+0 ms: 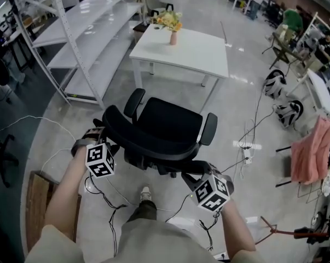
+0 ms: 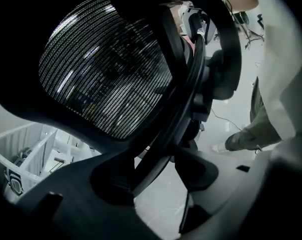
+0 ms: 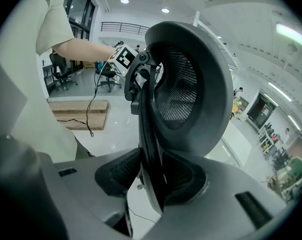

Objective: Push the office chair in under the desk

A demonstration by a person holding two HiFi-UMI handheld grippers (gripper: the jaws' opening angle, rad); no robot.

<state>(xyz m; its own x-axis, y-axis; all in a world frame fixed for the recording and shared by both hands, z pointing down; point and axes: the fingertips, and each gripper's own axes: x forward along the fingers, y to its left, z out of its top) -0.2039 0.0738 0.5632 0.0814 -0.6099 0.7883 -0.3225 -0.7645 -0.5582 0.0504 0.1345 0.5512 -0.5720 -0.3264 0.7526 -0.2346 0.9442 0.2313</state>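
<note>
The desk (image 1: 181,51) stands well ahead of both claws, beyond the chair (image 1: 167,119), with open floor between them, so by my reading the push has most of its way to go. The chair is right in front of you, seat toward the desk, and its back (image 1: 137,141) runs across from one claw to the other.

Your left claw (image 1: 99,129) is closed on the back's left edge. From its own view a frame strut runs between the pads (image 2: 110,179), which seem to bear on it, though less squarely than on the other side. Your right claw (image 3: 153,176) pinches the right edge, both pads pressed flat against the thin rim.

What could go wrong:

- If one claw pushes harder than the other, the seat may swivel or the chair veer off line. It would then meet a desk leg, not the gap.
- The armrests (image 1: 208,127), ahead of the claws, may sit too high and strike the desk's edge. That jolt could topple the vase (image 1: 173,37) on the far side of the top.
- The rim is thin, so a claw may slide off if you press at an angle. The left one looks the likelier to slip.
- The back may recline under the push, and the chair would not roll.
- A power strip (image 1: 247,145) and its cables lie on the floor off your right claw. A drift that way could snag a wheel.
</note>
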